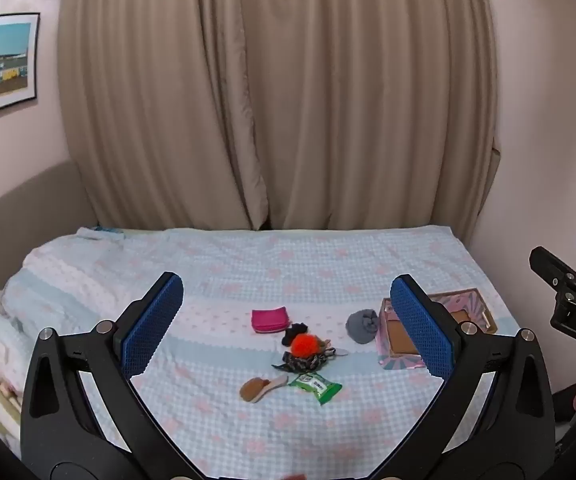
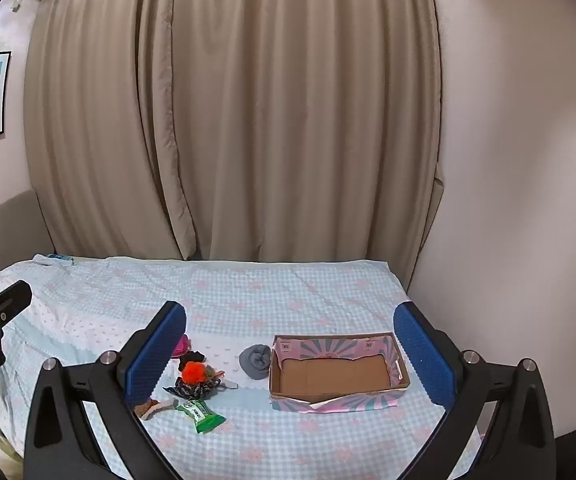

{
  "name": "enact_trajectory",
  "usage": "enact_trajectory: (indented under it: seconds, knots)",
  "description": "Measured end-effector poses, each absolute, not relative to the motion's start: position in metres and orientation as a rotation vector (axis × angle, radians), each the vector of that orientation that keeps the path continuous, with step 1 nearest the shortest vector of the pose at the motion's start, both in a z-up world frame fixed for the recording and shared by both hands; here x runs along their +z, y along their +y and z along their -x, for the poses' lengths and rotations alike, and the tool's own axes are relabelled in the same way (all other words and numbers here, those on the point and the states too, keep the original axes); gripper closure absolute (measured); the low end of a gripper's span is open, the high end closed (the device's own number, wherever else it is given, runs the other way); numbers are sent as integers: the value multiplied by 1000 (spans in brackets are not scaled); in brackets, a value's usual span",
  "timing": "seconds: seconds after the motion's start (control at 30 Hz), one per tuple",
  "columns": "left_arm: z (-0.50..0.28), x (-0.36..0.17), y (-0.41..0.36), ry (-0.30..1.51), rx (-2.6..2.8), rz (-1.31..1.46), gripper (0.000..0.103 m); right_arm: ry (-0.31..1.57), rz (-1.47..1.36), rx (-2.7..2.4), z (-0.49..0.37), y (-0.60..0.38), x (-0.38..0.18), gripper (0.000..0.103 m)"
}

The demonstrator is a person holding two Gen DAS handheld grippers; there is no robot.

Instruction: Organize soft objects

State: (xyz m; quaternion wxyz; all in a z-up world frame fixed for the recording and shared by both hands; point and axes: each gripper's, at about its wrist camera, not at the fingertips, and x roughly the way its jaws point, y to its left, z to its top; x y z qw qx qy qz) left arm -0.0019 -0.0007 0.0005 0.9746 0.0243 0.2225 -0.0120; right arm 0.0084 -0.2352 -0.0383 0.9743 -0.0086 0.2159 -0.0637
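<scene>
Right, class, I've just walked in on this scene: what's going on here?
A person holds two grippers above a bed, both open and holding nothing: the left gripper and the right gripper. Small soft things lie loose on the cover: a pink pouch, an orange pom-pom, a grey sock ball, a green packet. The cardboard box beside the sock ball holds nothing yet, so sorting has not started.
</scene>
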Motion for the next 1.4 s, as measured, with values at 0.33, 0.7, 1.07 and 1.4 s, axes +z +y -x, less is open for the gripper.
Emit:
enact_trajectory:
  seconds: [0.33, 0.7, 1.07, 1.4]
  knots:
    - [-6, 1, 5, 445, -23, -33, 0, 418, 12, -136, -20, -238, -43, 0]
    - [-2, 4, 14, 436, -35, -15, 0, 414, 20, -147, -21, -235, -40, 0]
    - [4, 3, 12, 430, -41, -24, 0, 413, 19, -147, -18, -232, -41, 0]
    - [6, 0, 9, 417, -37, -28, 0, 412, 11, -147, -14, -230, -38, 0]
